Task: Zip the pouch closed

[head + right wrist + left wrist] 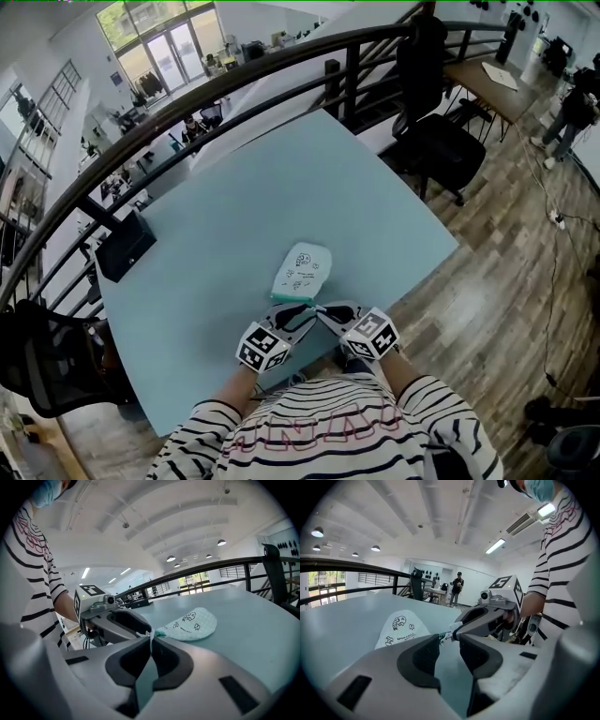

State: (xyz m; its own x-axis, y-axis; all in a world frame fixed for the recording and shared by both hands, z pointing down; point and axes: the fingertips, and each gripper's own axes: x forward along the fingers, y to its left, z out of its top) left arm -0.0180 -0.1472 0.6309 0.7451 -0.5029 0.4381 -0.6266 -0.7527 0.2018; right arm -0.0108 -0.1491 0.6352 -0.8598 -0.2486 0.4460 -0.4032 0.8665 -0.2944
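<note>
The pale green checked pouch (pixel 303 270) with small cartoon prints lies flat on the light blue table (pixel 234 216), its zipper end towards me. My right gripper (pixel 324 310) is shut on the white zipper pull (pixel 150 635) at the pouch's near corner. In the right gripper view the pouch (pixel 191 624) stretches away to the right of the jaws. My left gripper (pixel 298 315) is open just beside that same end, jaws apart with bare table showing between them. In the left gripper view the pouch (pixel 400 628) lies left of the gap, and the right gripper (pixel 455 633) pinches the pull (pixel 446 637) ahead.
A black box (pixel 123 246) sits at the table's left edge. A dark curved railing (pixel 187 112) runs behind the table. Black office chairs stand at the far right (pixel 436 141) and near left (pixel 47 361). The table's front edge (pixel 412 281) drops to wooden floor.
</note>
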